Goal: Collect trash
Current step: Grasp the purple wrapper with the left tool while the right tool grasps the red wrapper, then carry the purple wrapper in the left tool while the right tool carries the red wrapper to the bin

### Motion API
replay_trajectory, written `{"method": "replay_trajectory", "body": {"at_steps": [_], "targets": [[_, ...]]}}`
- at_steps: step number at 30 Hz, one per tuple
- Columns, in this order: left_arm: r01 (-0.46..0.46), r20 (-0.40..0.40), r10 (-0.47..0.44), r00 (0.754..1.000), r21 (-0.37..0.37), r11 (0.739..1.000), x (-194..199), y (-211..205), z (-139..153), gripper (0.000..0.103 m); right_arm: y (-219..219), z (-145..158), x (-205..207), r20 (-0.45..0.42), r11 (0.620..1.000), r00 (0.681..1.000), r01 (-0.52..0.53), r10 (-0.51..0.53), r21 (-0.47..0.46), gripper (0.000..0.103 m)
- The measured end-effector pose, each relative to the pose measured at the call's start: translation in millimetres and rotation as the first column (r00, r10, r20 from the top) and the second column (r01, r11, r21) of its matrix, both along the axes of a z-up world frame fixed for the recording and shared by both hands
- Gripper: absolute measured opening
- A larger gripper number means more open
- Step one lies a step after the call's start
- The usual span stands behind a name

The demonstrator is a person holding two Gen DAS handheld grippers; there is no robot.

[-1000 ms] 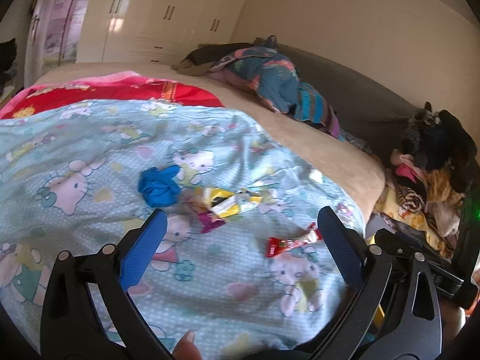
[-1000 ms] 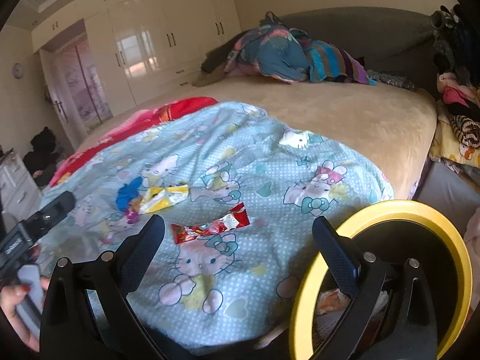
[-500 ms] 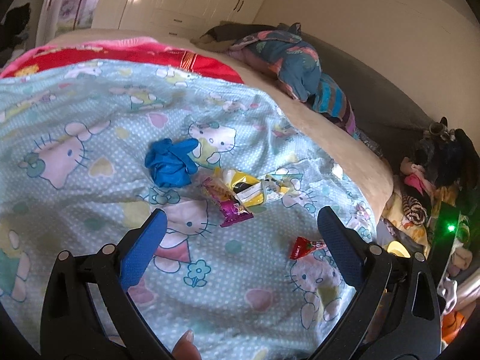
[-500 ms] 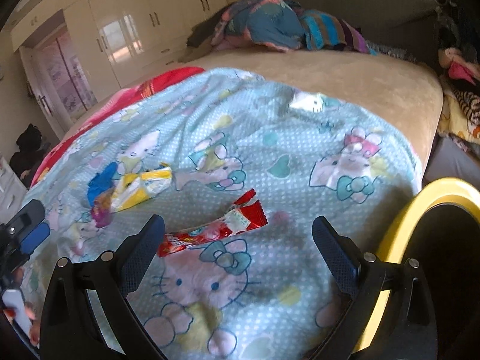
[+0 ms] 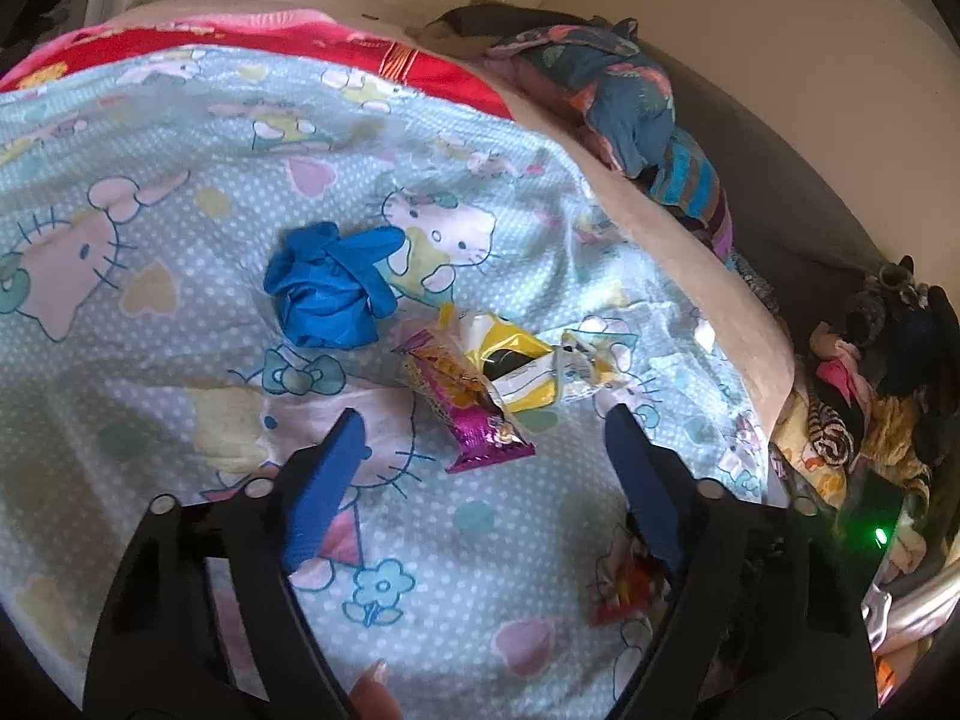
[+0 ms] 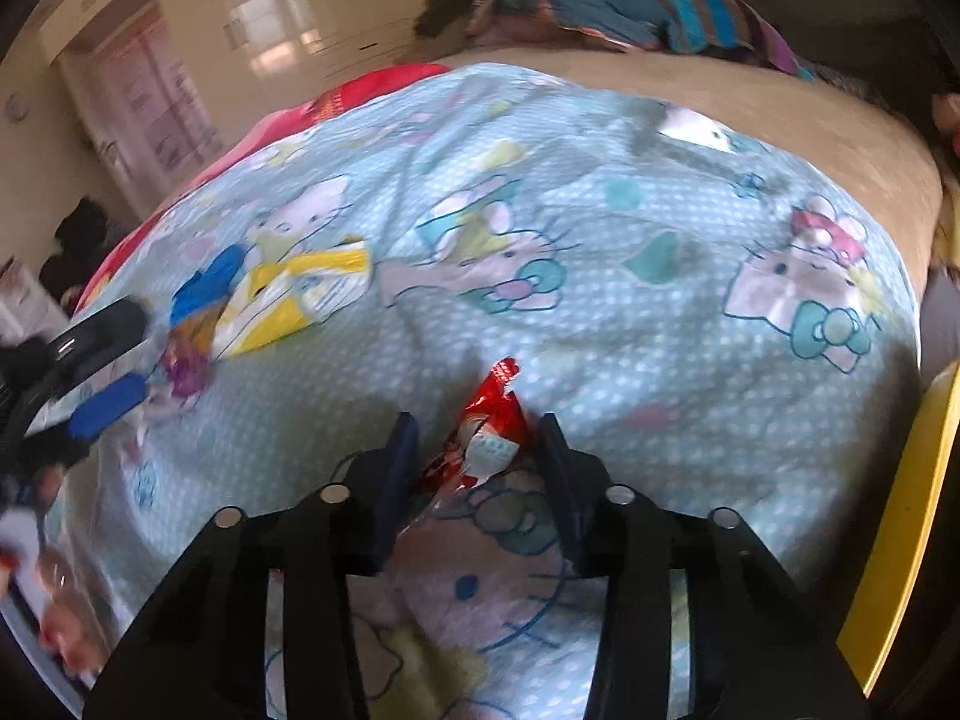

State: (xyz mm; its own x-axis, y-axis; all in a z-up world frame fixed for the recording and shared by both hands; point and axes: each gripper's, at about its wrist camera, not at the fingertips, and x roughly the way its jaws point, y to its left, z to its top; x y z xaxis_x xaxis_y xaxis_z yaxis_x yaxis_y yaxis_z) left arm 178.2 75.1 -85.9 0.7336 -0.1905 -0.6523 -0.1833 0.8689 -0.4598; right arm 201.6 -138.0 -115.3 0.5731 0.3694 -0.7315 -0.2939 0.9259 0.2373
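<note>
Four pieces of litter lie on the pale-blue cartoon-cat printed bedspread (image 5: 180, 312), none yet binned as far as these views show: a crumpled blue rubber glove (image 5: 327, 288), a purple-and-orange foil snack wrapper (image 5: 465, 399), a torn yellow-and-white plastic packet (image 5: 528, 369) and a red foil sweet wrapper (image 6: 486, 426).

The right gripper (image 6: 477, 441) is closing, with the red foil sweet wrapper standing between its jaws; the wrapper's upper end pokes out past the fingertips. Whether the pads already press the foil cannot be told, so the pick is judged begun, not secured. The left gripper (image 5: 480, 426) is also closing, from a wide stance. The lower end of the purple-and-orange foil snack wrapper lies in the gap, with clear space to each blue pad (image 5: 327, 474).

The yellow-rimmed black bin (image 6: 900, 516) shows only as a strip of rim at the right edge of the right wrist view, just beside the bed's side. Its contents are not visible.

Remaining work, by judgement: all four items need carrying to the bin. The glove, packet and purple wrapper sit close together, two of them overlapping, so a grab may snag a neighbour. The soft bedspread may bunch up into the jaws. Open bedspread around the litter gives ample room; the bed edge lies near on the right, beside a heap of clothes (image 5: 864, 396).
</note>
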Motion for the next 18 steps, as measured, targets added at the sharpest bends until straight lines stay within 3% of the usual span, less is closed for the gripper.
{"method": "replay_trajectory", "body": {"at_steps": [4,7,18], "targets": [[0.001,-0.038,-0.002,0.999,-0.027,1.0,6.8,2.5,-10.3,0.049,6.7,6.4,-11.5,0.03,0.998,0.998,-0.065,0.064,0.024,0.029],[0.002,-0.049,-0.005,0.999,-0.057,0.998,7.1,6.2,-14.9,0.028,14.1,13.1,-21.1,0.056,0.992,0.992,-0.119,0.118,0.03,0.028],[0.015,0.015,-0.014,1.0,-0.056,0.998,-23.6,10.3,1.7,0.025,7.5,36.6,-43.0,0.114,0.988,0.985,-0.139,0.131,0.067,0.027]]}}
